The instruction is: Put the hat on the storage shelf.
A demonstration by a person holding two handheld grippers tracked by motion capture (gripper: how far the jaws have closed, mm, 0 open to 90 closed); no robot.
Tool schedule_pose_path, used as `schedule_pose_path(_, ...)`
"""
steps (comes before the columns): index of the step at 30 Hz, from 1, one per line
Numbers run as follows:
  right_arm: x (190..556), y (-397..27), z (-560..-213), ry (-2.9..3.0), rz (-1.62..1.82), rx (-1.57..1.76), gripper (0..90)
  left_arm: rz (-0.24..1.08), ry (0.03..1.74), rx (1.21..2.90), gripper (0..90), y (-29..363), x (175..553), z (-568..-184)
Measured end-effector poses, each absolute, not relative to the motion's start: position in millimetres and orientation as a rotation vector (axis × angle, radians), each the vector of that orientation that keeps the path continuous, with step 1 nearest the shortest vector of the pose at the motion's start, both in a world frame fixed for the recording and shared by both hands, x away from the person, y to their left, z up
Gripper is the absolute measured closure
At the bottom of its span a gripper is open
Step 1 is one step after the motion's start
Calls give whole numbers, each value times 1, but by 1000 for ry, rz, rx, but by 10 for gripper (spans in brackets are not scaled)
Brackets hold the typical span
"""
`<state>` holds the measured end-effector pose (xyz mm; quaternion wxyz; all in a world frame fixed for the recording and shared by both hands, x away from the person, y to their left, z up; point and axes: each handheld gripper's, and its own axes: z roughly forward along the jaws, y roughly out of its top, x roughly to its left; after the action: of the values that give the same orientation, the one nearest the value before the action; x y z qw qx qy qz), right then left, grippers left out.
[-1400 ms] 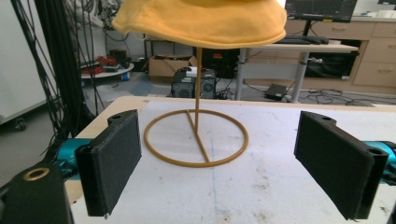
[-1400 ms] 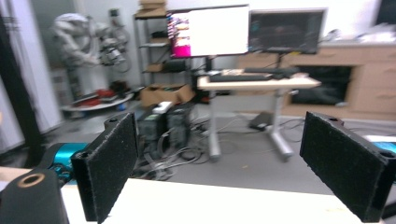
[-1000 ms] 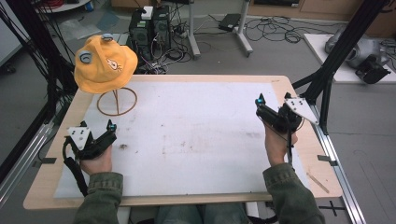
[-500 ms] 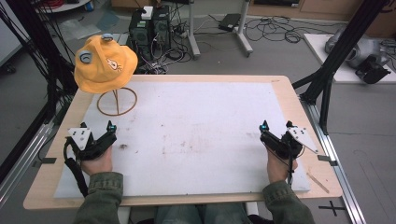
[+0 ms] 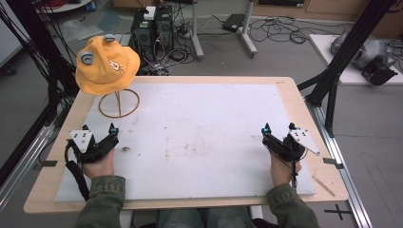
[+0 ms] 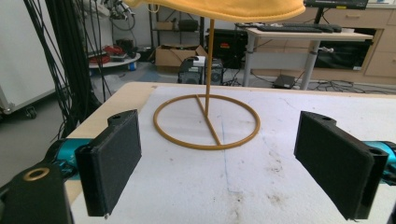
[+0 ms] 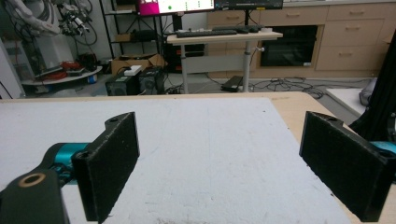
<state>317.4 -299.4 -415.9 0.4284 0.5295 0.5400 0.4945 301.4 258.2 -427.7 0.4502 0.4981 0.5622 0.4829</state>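
Both sets of fingers are spread wide with nothing between them. The left gripper [image 5: 105,138] rests near the table's left edge, with one black finger [image 6: 111,165] on each side of its view, pointing straight at the thin gold wire hat stand [image 6: 206,122]. The right gripper [image 5: 278,134] sits well apart, near the right edge of the white-topped wooden table [image 5: 204,142].

The thing to grab is the soft orange fabric bucket hat with a little duck print [image 5: 106,65], perched on top of that stand near the far left corner. My guess: it's light and floppy, so it'll sag and fold the moment it's lifted. I'd pinch the brim edge [image 6: 224,9], where the cloth is doubled and stitched, and lift straight up. The stand looks light too, so a sideways tug could tip it over.
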Motion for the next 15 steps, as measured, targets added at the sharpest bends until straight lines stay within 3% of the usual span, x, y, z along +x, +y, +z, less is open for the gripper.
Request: schedule_pose_path(15, 321, -300, -418, 1367, 1237, 1330, 117, 1192, 1384, 1235, 150, 257, 301, -427)
